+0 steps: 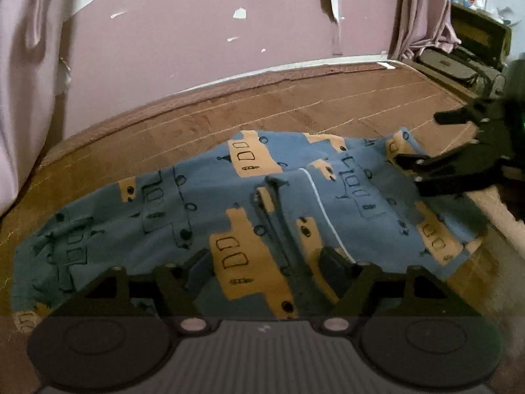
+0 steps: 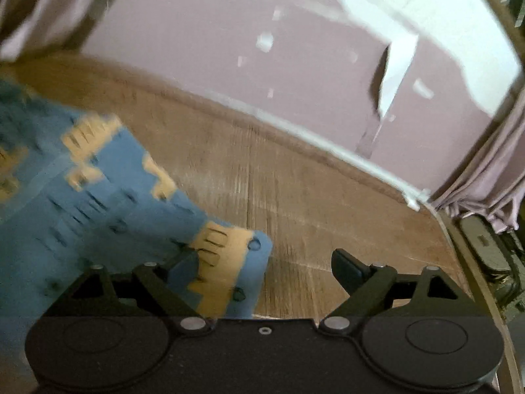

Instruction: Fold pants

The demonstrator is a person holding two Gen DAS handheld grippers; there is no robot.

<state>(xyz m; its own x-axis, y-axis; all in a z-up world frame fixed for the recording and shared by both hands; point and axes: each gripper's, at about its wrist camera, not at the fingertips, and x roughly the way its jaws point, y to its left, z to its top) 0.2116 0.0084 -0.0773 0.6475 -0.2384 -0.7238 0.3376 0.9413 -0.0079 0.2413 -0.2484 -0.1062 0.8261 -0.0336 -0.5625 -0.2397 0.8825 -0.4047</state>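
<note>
Both grippers, left (image 1: 265, 262) and right (image 2: 267, 262), gape wide over pants (image 1: 203, 210) (patterned); bed (image 1: 295, 105), curtain (image 1: 423, 13) beyond.

A home bedroom: brown mattress (image 1: 295, 98) against a peeling pink wall (image 1: 197, 32), curtains (image 1: 423, 16) alongside.

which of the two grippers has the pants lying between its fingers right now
The left gripper: it hangs open over the middle of the blue and tan pants. The right gripper is open at the pants' corner, mostly over bare brown bed cover.
</note>
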